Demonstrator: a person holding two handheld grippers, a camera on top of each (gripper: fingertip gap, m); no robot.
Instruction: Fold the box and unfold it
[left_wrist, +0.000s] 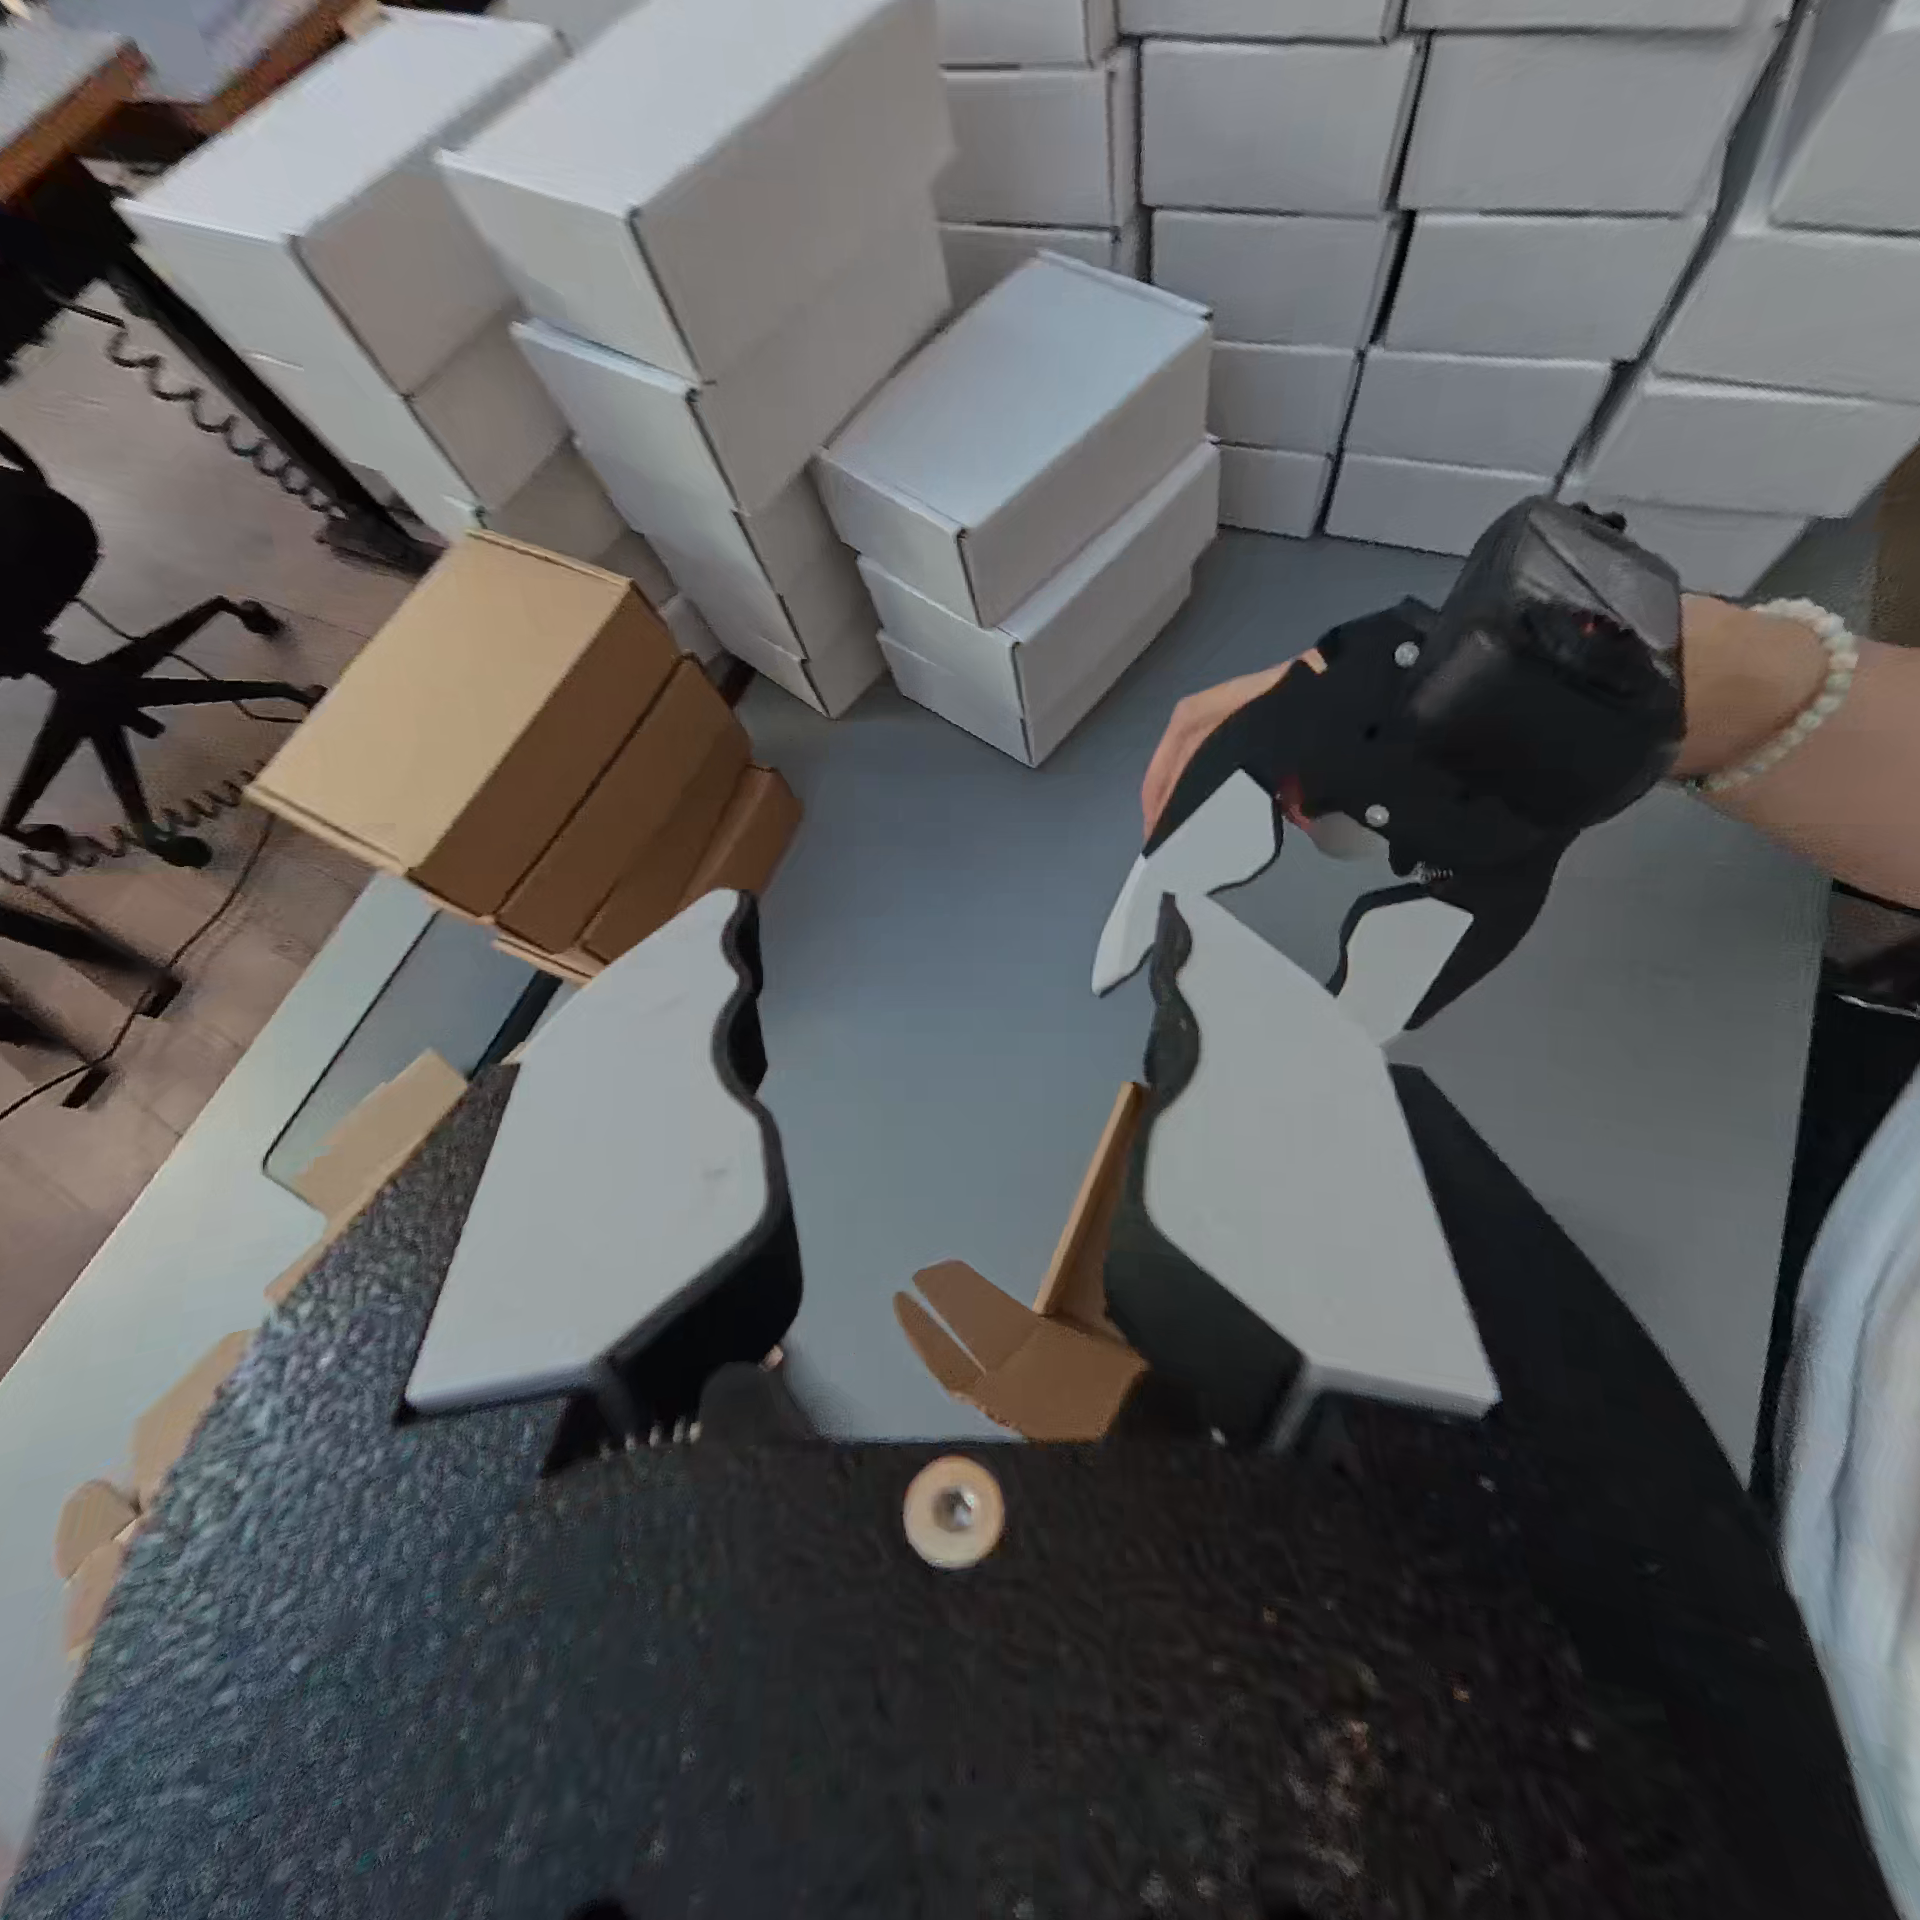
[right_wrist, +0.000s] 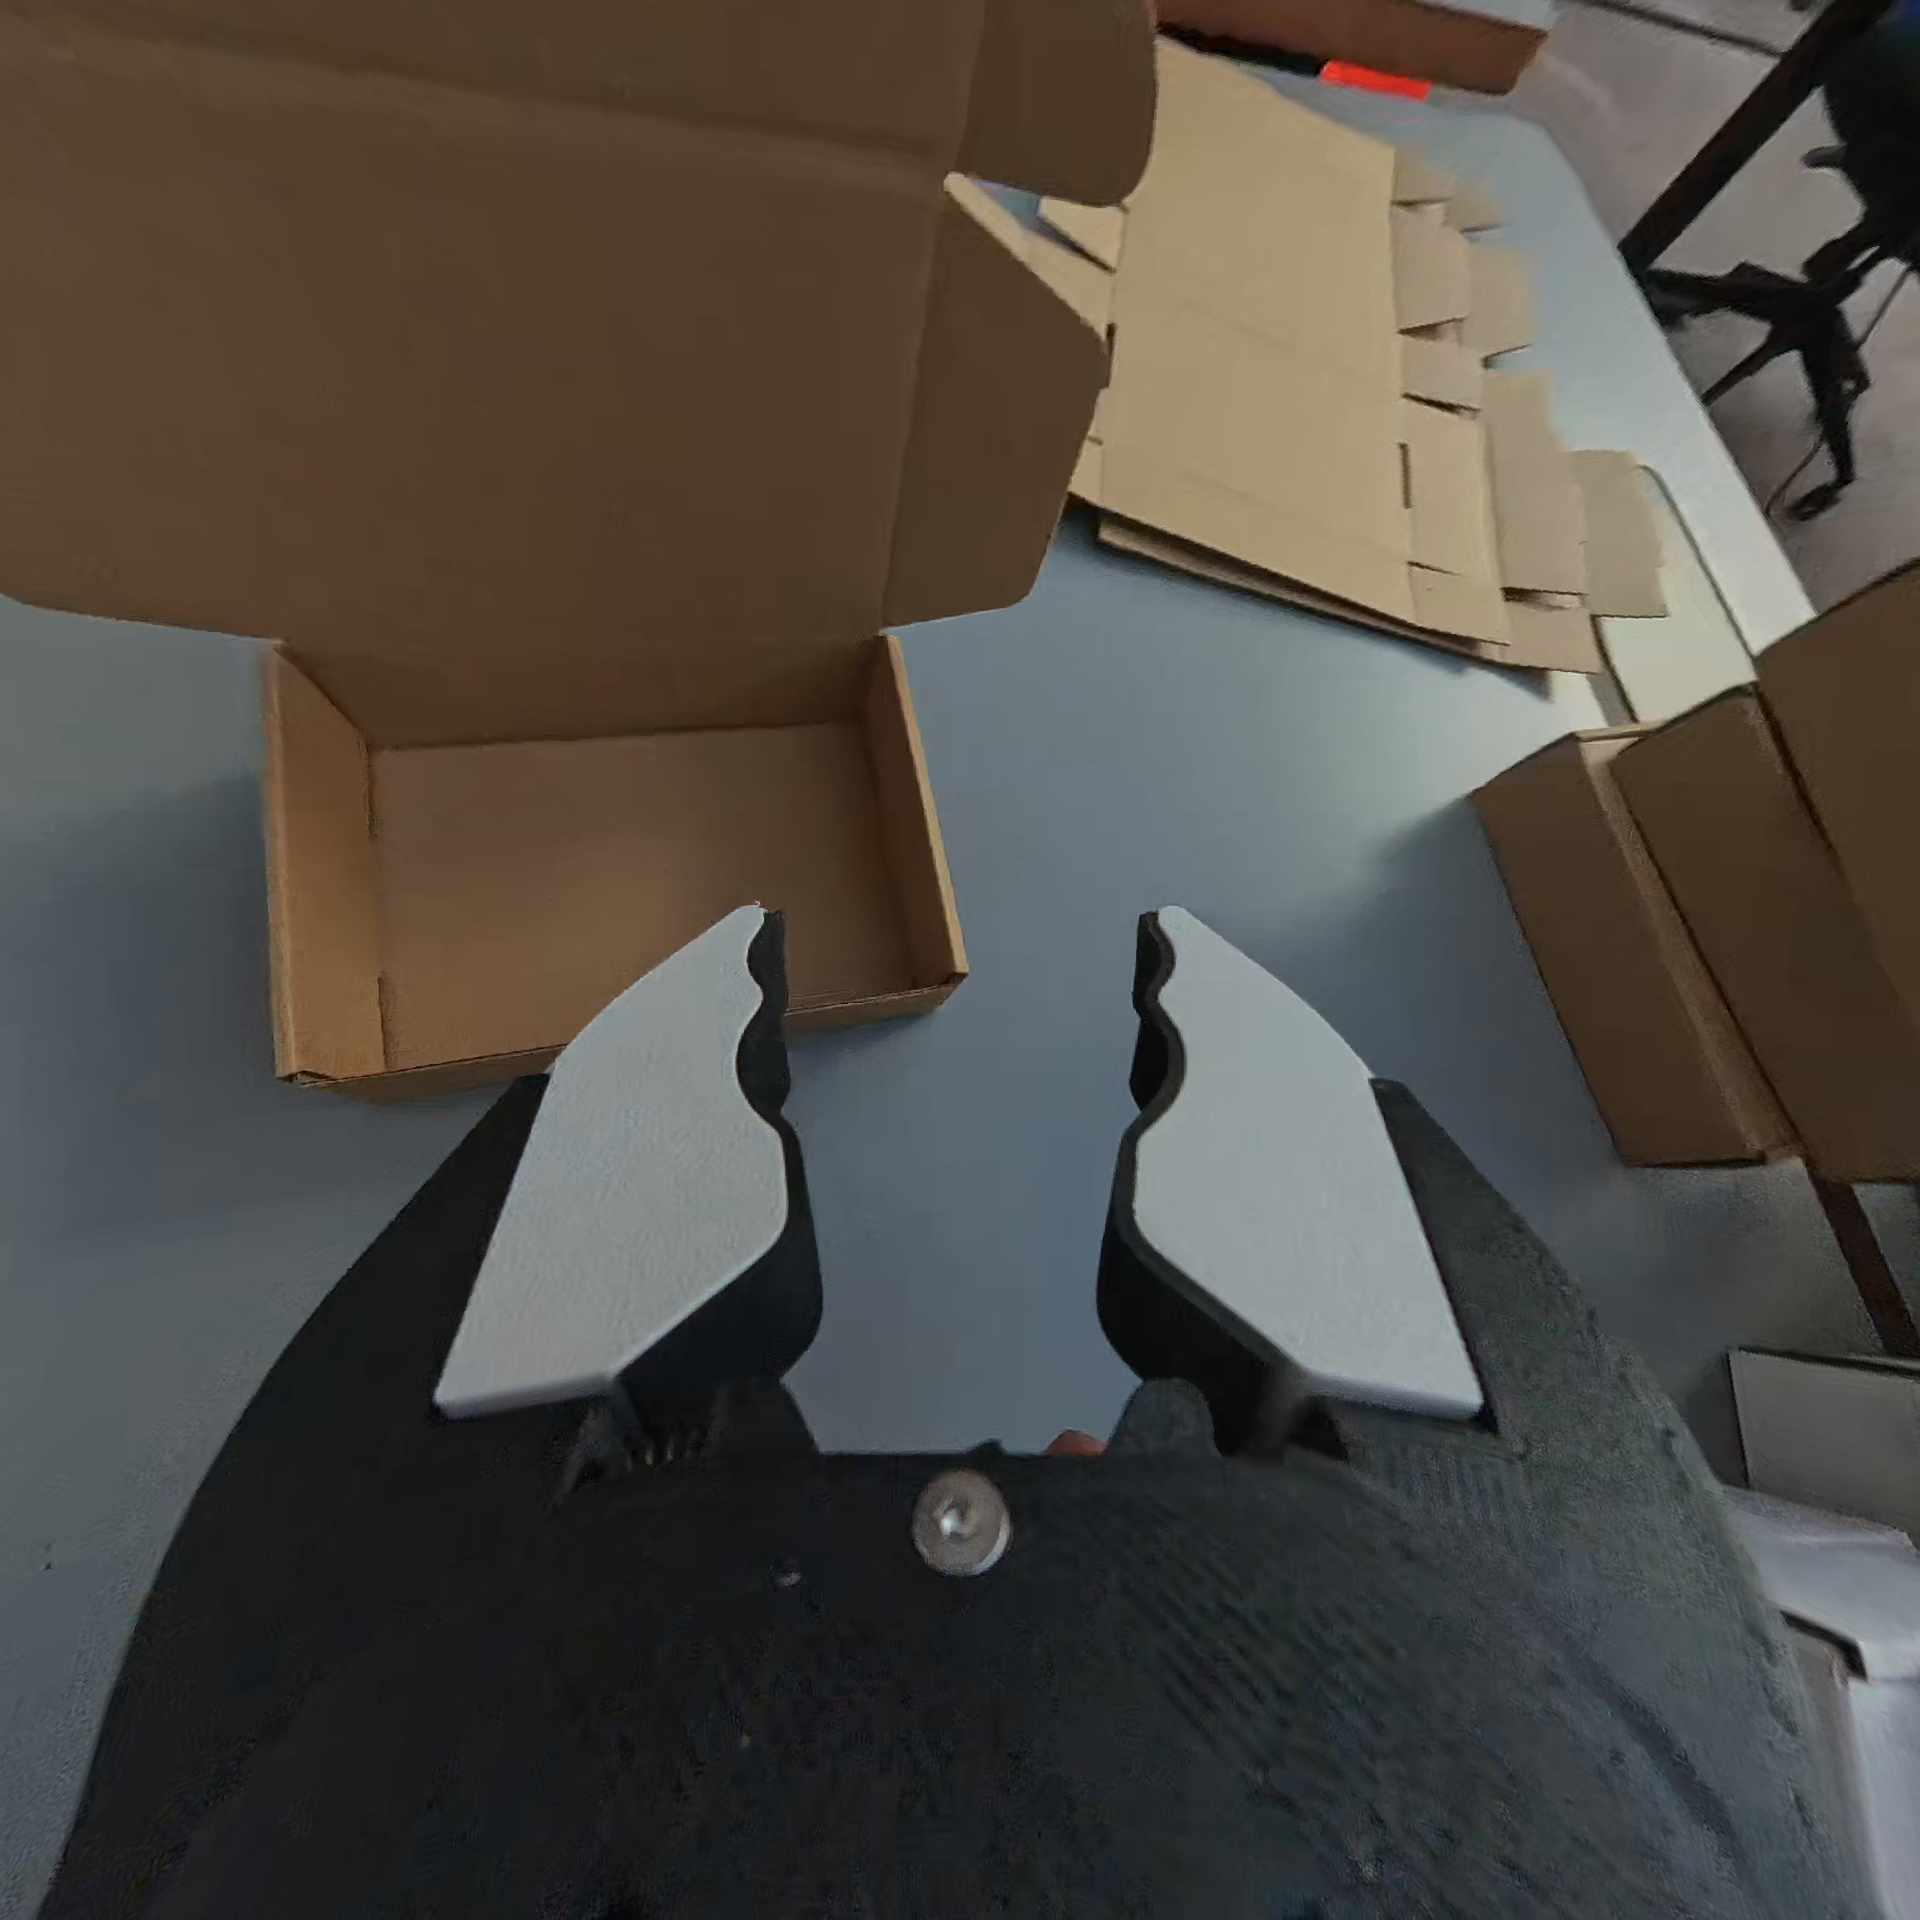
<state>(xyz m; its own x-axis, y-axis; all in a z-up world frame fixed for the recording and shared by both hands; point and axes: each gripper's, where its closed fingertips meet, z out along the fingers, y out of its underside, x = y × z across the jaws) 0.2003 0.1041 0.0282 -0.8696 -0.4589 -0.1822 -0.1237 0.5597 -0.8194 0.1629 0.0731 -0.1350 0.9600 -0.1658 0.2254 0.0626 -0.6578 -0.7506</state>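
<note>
The brown cardboard box (right_wrist: 623, 883) stands on the grey table as an open tray, with its lid (right_wrist: 499, 312) raised behind it. My right gripper (right_wrist: 958, 920) is open and empty just in front of the box's front right corner; its left fingertip (right_wrist: 764, 935) overlaps the front wall, and I cannot tell whether it touches. My left gripper (left_wrist: 956, 914) is open, with a brown flap of the box (left_wrist: 1029, 1340) low between its fingers, not clamped. In the left wrist view the right gripper (left_wrist: 1257, 966) shows at the right, held by a hand.
Stacks of white boxes (left_wrist: 1039, 468) fill the back of the table. Folded brown boxes (left_wrist: 520, 748) stand at its left edge and also show in the right wrist view (right_wrist: 1714, 935). Flat cardboard blanks (right_wrist: 1299, 416) lie beyond the box. An office chair (left_wrist: 104, 707) stands off the table.
</note>
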